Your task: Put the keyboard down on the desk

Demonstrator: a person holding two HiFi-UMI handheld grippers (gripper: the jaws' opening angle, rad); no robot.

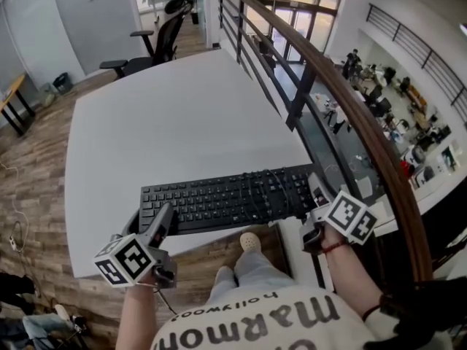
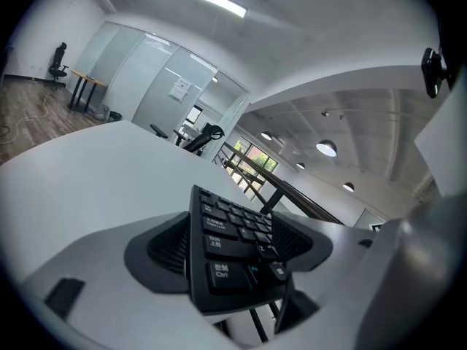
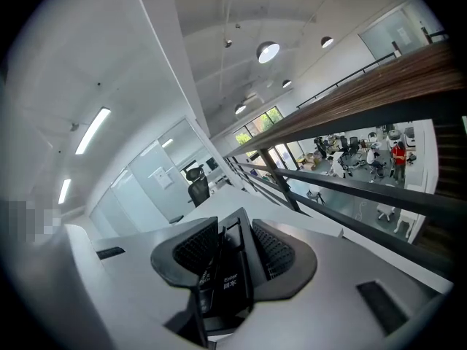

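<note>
Currently, I read the keyboard at the lower centre of the head view. It lies lengthwise along the near edge of the white desk, keys up, its front edge level with the desk edge. I cannot confirm from any view that it rests flat. The left gripper sits at the lower left of the frame, at the keyboard's left end. In the left gripper view its jaws stand wide apart. The end bearing the Ctrl key leans across the gap between the two meshed pads, with the underside against the left-hand pad. I see no clamping from both sides. The right gripper sits at the lower right of the frame, at the keyboard's right end. In the right gripper view its jaws are set much narrower, and both pads bear on the end that carries the Enter key, so this gripper holds the keyboard. A black office chair stands past the far end of the desk at the upper left. A dark railing with a wooden top rail runs diagonally down the right side. One light shoe shows just below the desk edge, at bottom centre.
</note>
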